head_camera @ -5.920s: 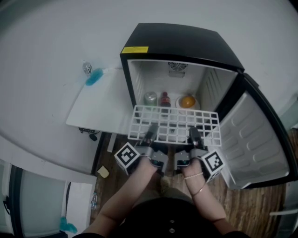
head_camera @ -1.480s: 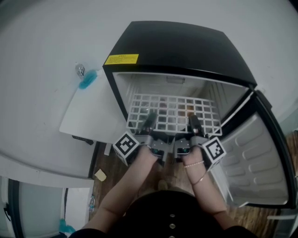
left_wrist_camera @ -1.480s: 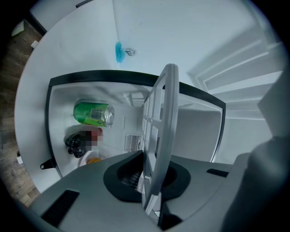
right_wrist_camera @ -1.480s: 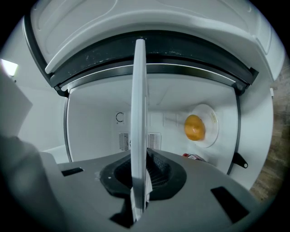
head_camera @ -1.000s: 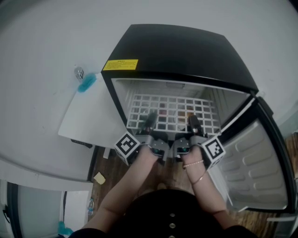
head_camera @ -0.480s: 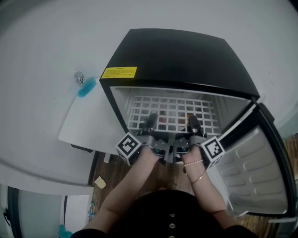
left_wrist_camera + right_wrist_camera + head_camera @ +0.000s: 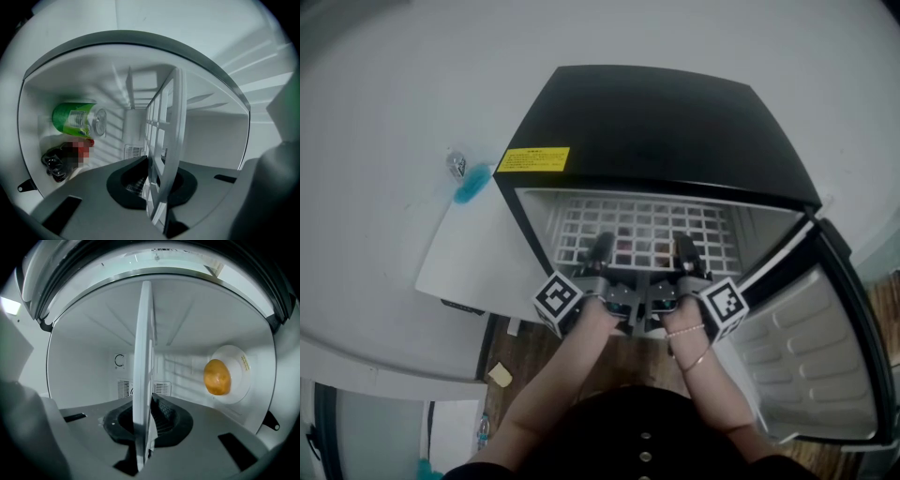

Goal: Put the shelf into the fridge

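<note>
A white wire shelf (image 7: 642,230) lies flat inside the open black mini fridge (image 7: 661,112), nearly all of it within the cavity. My left gripper (image 7: 600,251) is shut on the shelf's front edge at the left, and my right gripper (image 7: 684,251) is shut on it at the right. In the left gripper view the shelf (image 7: 161,140) runs edge-on between the jaws into the white interior. The right gripper view shows the shelf (image 7: 143,376) the same way, clamped between the pads.
Below the shelf stand a green can (image 7: 77,119), a dark bottle (image 7: 61,159) and an orange fruit (image 7: 217,377) on a white plate (image 7: 236,376). The fridge door (image 7: 811,347) hangs open at the right. A white board (image 7: 473,253) leans at the left over a wooden floor (image 7: 511,352).
Both grippers have pushed the shelf forward, from in front of the fridge to deep inside the cavity. My head has come closer and over the fridge top.
</note>
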{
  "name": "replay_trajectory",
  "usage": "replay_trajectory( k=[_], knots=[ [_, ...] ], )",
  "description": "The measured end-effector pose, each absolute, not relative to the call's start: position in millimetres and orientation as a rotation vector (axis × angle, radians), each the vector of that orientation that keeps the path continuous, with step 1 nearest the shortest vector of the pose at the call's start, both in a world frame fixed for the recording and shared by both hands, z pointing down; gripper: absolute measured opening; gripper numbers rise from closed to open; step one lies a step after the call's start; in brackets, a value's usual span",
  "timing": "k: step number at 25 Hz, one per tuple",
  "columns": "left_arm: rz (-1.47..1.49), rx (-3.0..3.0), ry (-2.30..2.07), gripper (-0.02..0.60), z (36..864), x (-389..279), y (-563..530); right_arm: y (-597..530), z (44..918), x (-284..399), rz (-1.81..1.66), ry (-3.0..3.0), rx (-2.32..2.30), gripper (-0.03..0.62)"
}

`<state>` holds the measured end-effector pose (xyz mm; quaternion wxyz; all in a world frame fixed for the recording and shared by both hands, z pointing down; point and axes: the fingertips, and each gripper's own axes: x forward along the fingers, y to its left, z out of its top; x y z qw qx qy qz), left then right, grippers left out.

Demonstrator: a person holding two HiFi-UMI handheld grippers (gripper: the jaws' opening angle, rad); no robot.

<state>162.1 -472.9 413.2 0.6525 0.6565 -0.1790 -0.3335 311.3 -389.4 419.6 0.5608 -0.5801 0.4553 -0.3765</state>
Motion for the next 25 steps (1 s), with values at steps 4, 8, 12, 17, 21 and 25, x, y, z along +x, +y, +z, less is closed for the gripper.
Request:
replay_trajectory(
  k=[4, 8, 12, 17, 21, 25],
  knots=[
    [-0.752, 1.521, -0.428, 0.034, 416, 162, -477, -392, 419, 313, -0.884, 1.081, -1.368, 0.032],
    [-0.773, 1.504, -0.419, 0.034, 413, 165, -481, -397, 418, 315, -0.884, 1.085, -1.367, 0.032],
    [-0.771, 1.528, -0.438, 0.035, 415, 167, -486, -401, 418, 318, -0.876, 1.089, -1.365, 0.032],
    [-0.77, 1.539, -0.449, 0.035, 416, 169, -493, -407, 419, 321, -0.869, 1.093, -1.367, 0.032],
    [-0.766, 1.548, -0.458, 0.035, 417, 170, -497, -410, 419, 323, -0.865, 1.094, -1.37, 0.034],
    [-0.761, 1.543, -0.463, 0.035, 417, 171, -499, -413, 419, 324, -0.864, 1.093, -1.365, 0.034]
  ],
)
